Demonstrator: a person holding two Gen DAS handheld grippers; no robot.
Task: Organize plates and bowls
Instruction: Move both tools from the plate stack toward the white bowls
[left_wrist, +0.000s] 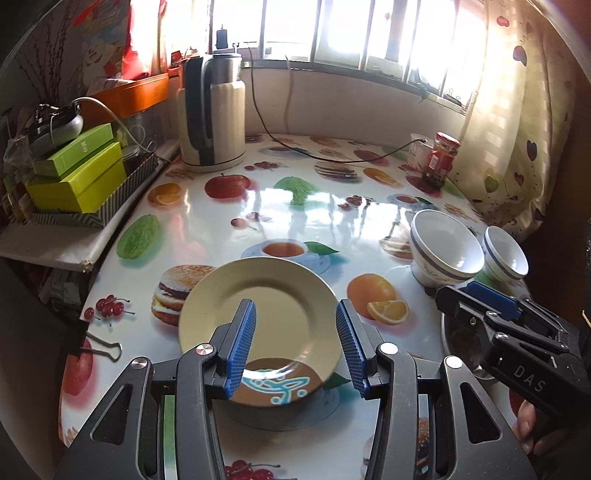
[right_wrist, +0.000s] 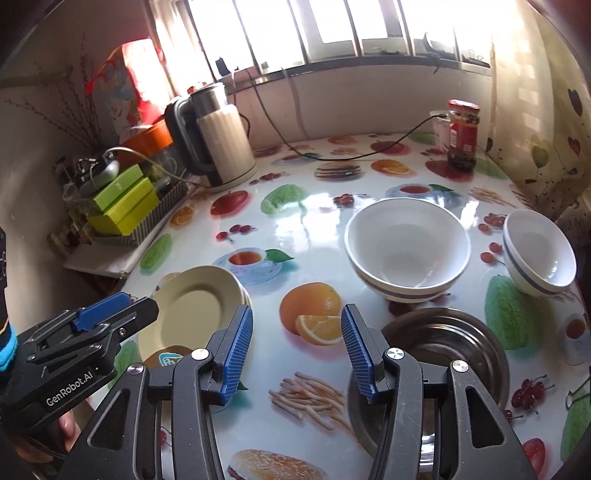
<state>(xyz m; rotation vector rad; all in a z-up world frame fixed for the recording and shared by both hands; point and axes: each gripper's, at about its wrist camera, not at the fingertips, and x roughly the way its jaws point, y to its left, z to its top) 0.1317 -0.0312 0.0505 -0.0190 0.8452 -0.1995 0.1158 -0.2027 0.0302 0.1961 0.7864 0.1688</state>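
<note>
A cream plate (left_wrist: 280, 291) lies stacked on a brown dish with a blue pattern (left_wrist: 273, 387), near the table's front left. My left gripper (left_wrist: 295, 314) hovers over it, open, pads off the plate. In the right wrist view the plate stack (right_wrist: 192, 310) lies beside the left gripper (right_wrist: 125, 306). My right gripper (right_wrist: 297, 317) stands open above the tablecloth with nothing between its pads. A steel bowl (right_wrist: 454, 339) lies just to its right. Behind it stand a large white bowl with a blue stripe (right_wrist: 406, 251) and a smaller one (right_wrist: 539, 254).
An electric kettle (left_wrist: 212, 114) with a trailing cable stands at the back left. A red-lidded jar (left_wrist: 441, 158) sits at the back right. Green boxes (left_wrist: 77, 173) fill a tray on a side shelf. A binder clip (left_wrist: 107, 347) lies by the table's left edge.
</note>
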